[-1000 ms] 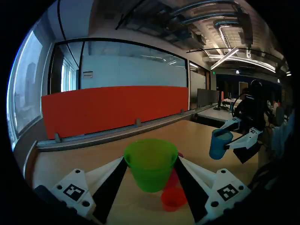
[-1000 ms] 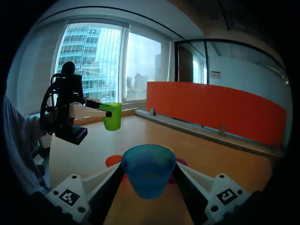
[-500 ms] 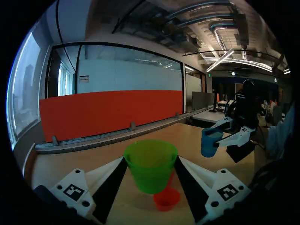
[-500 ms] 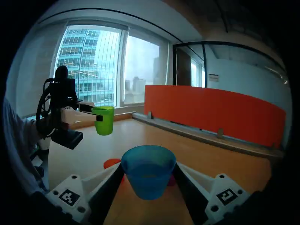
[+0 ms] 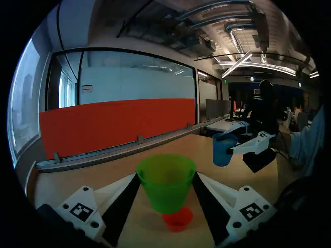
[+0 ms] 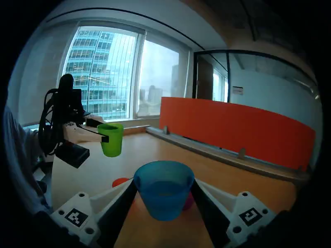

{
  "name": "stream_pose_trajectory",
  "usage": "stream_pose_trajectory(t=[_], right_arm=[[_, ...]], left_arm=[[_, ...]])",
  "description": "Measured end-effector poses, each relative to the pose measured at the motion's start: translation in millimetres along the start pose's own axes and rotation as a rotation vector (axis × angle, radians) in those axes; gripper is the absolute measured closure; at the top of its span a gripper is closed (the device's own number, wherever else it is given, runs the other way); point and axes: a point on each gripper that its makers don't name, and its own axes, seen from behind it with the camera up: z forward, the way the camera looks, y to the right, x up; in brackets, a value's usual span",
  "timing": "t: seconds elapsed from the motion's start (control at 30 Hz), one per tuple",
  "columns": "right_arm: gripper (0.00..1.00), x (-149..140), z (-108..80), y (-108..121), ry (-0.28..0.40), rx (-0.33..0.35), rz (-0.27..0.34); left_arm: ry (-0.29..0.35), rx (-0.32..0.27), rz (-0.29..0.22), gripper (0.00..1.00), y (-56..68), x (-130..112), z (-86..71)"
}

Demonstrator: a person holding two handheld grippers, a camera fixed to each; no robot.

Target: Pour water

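Note:
In the left gripper view my left gripper [image 5: 166, 184] is shut on an upright green cup [image 5: 166, 181], held above the wooden table [image 5: 198, 149]. Farther right the blue cup [image 5: 222, 149] hangs upright in my right gripper [image 5: 225, 144]. In the right gripper view my right gripper [image 6: 164, 190] is shut on that blue cup [image 6: 164, 189], which holds a little water. To the left there, the green cup [image 6: 111, 139] sits in the left gripper [image 6: 105, 133], with a sleeve [image 6: 18, 165] behind it.
A small red cup [image 5: 178, 218] stands on the table under the green cup; it shows as a red cup [image 6: 120, 182] in the right gripper view, with a pink cup [image 6: 188, 201] beside it. An orange partition [image 5: 111, 122] runs along the table's far edge. Windows [image 6: 103, 74] lie beyond.
Both cups have stayed gripped and upright. In the left gripper view the blue cup has drifted left and higher, closer to the green cup; the red cup has slid lower under the green one.

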Motion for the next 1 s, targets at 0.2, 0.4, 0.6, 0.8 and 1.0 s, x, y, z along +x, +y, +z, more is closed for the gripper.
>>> stream_pose_trajectory(t=[0.2, 0.4, 0.6, 0.8, 1.0], right_arm=[[0.09, 9.5, 1.9, -0.3, 0.008, 0.009, -0.042], [0.09, 19.3, 4.8, 1.5, 0.015, 0.011, -0.084], [0.09, 29.6, 8.9, 3.8, 0.024, 0.012, -0.124], [0.09, 40.4, 11.9, 5.5, 0.037, 0.017, -0.175], [0.09, 55.4, 15.2, 11.1, 0.053, 0.004, -0.249]], left_arm=[[0.004, -0.031, -0.001, 0.13, 14.2, -1.2, 0.9], [0.0, -0.05, 0.002, 0.13, 22.4, -4.5, 3.0], [0.0, -0.064, 0.001, 0.13, 27.9, -6.2, 5.3], [0.005, -0.076, 0.008, 0.13, 33.4, -6.9, 7.7], [0.003, -0.093, 0.018, 0.13, 40.2, -8.7, 11.2]])
